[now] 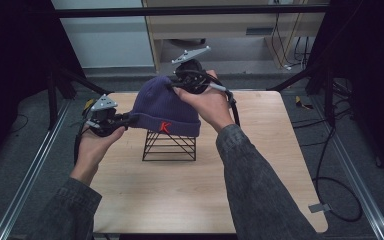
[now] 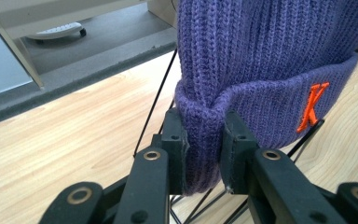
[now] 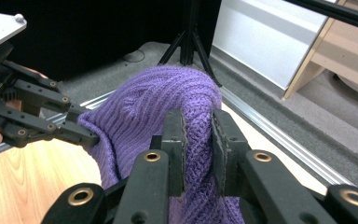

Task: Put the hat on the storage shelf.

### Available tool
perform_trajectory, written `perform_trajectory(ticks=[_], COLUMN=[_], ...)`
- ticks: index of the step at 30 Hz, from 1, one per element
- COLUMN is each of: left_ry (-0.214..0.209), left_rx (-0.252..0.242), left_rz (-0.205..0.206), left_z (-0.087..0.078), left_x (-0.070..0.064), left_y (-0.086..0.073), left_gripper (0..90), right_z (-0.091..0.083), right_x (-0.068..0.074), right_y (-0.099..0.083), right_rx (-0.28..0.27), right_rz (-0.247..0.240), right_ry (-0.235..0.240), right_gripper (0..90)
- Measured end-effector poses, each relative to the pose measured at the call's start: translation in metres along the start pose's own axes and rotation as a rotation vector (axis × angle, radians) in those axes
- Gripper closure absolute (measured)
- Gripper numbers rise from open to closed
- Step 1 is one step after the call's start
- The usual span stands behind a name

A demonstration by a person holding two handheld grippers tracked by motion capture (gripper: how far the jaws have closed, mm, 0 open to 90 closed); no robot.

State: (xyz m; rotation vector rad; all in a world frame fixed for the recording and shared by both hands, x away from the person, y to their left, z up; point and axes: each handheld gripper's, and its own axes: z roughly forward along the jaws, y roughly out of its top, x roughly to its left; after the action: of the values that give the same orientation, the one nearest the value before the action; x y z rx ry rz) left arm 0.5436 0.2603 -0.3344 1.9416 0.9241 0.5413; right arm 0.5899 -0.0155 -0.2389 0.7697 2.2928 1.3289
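The left gripper (image 2: 204, 140) has its jaws closed on a fold of the purple beanie's (image 2: 261, 60) cuff, the knit bunched between the pads. The right gripper (image 3: 198, 140) is likewise clamped, on a ridge of knit at the crown.

Judgement: two opposed holds, cuff and crown, keep the beanie spread and level so it can be steered over the black wire stand (image 1: 169, 146), which sits directly below it and between the two grippers. The beanie appears draped on or just above the stand's top; contact cannot be confirmed.

The high view gives the overall layout: stand at mid-table (image 1: 130, 200), left gripper (image 1: 125, 120) at the beanie's left edge, right gripper (image 1: 172, 87) at its far top. The left gripper view adds the orange letter K (image 2: 313, 106) on the cuff and wire struts behind the jaws. The right gripper view shows the opposite gripper beyond the beanie's far edge.
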Motion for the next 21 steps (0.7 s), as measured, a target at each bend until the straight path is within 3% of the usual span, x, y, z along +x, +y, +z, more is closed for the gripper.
perform_trajectory(ticks=[9,21], left_ry=[-0.008,-0.015], left_rx=[0.025,0.046], left_rz=[-0.004,-0.014], left_z=[0.007,0.012], left_x=[0.0,0.001], left_y=[-0.021,-0.035], left_gripper=[73.5,73.4], right_z=[0.006,0.01], right_x=[0.012,0.02], right_y=[-0.015,-0.025], right_rx=[0.037,0.061], right_rz=[-0.028,-0.038], right_ry=[0.021,0.049], right_gripper=[76.8,76.7])
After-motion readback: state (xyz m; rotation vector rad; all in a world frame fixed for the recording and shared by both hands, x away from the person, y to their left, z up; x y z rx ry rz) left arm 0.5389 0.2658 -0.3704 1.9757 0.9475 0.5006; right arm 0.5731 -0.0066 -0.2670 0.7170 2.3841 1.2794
